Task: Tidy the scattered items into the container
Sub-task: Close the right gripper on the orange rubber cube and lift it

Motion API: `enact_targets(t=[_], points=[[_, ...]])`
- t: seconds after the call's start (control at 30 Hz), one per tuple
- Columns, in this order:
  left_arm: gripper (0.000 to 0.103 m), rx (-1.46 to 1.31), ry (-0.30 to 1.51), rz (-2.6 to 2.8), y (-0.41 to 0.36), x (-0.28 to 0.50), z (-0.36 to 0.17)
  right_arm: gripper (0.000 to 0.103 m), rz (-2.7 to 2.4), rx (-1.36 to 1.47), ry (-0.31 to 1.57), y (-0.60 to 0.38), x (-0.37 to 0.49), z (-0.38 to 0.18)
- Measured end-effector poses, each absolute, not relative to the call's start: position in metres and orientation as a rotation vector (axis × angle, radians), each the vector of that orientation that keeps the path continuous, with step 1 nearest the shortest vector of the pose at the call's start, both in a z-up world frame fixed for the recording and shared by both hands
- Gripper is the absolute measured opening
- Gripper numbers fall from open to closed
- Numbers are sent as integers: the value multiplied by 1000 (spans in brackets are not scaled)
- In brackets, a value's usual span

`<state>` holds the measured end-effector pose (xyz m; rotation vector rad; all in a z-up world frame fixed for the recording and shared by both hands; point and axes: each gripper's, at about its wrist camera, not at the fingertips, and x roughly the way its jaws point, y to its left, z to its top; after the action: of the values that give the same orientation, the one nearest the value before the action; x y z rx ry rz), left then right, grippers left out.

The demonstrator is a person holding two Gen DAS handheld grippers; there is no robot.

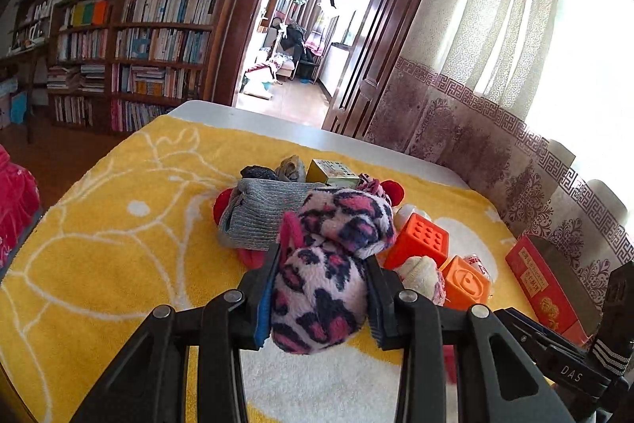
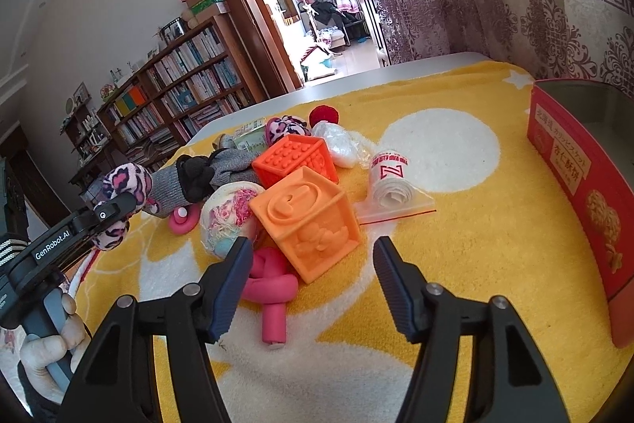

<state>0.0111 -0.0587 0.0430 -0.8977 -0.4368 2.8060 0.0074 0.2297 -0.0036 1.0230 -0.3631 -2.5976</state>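
on the yellow towel (image 2: 455, 264) with its white blobs, spread over the tabletop (image 2: 436, 60), the clutter sits in a heap left of centre. the left gripper (image 1: 323, 280) has its jaws clamped on a fuzzy pink, white and navy leopard-print sock (image 1: 321, 296), plush and lumpy, its long axis running away from the camera toward the pile, far end folded over a grey ribbed knit sock (image 1: 257, 217). in the right wrist view that gripper's arm reads "genrobot.ai"; the left wrist view shows "das" on the other handle. the right gripper (image 2: 313, 276) hangs with jaws apart, nothing between them, just near of a light-orange rubbery cube (image 2: 309, 221) embossed with raised shapes. behind it sits a darker orange cube (image 2: 297, 157) with a studded face. a pink foam tube tied in a knot (image 2: 269, 288) lies under the near cube, its loose end pointing toward the camera. a pastel yarn-like ball (image 2: 226, 221) sits left, and a white roll with red print in a zip bag (image 2: 390, 177) right. the red cardboard container (image 2: 574, 177) stands at the far right, printed with chinese and japanese characters and biscuit pictures. a gloved hand (image 2: 51, 339) holds the left handle.
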Motion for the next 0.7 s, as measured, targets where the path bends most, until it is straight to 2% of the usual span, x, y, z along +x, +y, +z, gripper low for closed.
enact_targets(t=[0.17, 0.4, 0.47, 0.7], points=[[39, -886, -392, 2802, -46, 11, 44, 68, -2529, 1157, -278, 215, -9, -14], [39, -912, -400, 2777, -42, 8, 41, 68, -2613, 1165, -108, 209, -26, -2], [39, -915, -401, 2767, -42, 8, 39, 71, -2599, 1172, -106, 209, -35, -1], [39, -926, -388, 2749, -37, 6, 37, 69, -2525, 1194, -125, 199, -50, -16]])
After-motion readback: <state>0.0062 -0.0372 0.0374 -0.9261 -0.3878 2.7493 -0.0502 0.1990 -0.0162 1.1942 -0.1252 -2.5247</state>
